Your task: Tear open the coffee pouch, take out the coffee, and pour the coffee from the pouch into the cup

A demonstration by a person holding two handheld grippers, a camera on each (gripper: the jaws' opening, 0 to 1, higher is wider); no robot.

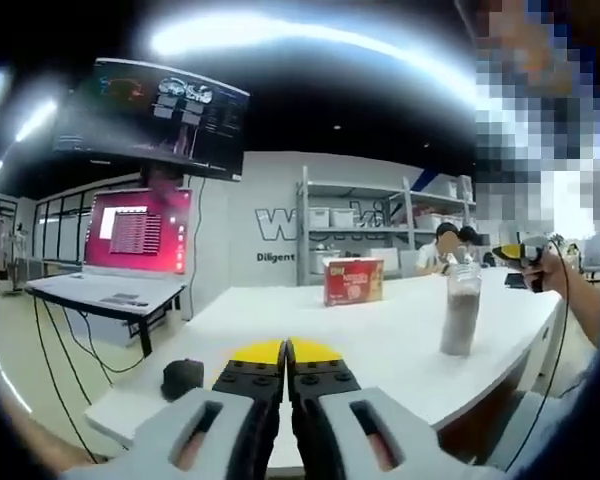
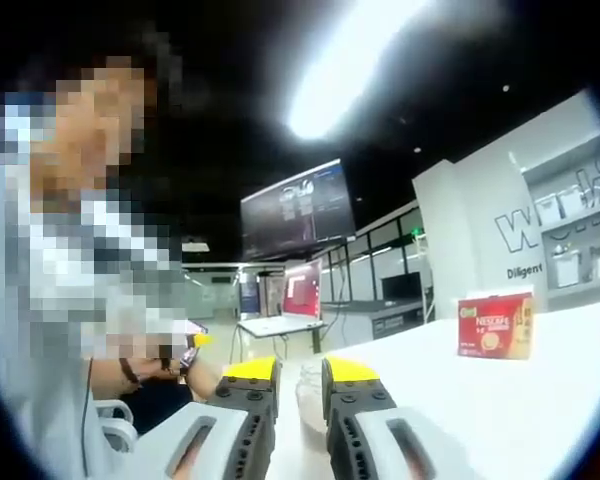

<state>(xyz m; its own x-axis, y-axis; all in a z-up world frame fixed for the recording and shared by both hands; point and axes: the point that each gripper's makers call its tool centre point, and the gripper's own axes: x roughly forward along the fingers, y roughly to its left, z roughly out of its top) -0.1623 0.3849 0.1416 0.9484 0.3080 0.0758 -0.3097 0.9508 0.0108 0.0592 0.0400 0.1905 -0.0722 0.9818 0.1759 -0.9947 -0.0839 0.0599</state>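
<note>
1. The bench (image 1: pixel 380 340) is white, smooth and long.
2. A red cardboard coffee box (image 1: pixel 353 280) stands on it, far past the left tool (image 1: pixel 285 352).
3. A clear cup (image 1: pixel 461 310) with brown inside stands to the right.
4. The left tool's yellow-tipped jaws are closed on nothing.
5. The right tool (image 2: pixel 298 372) is a little open, with a clear round thing (image 2: pixel 310 395) between its jaws.

The right gripper's (image 2: pixel 299 372) jaws are hiding most of a clear cup (image 2: pixel 310 395). The red coffee box's (image 1: pixel 353 281) lettering is reading too small. Shelf bins (image 1: pixel 332 216) are blurring.
</note>
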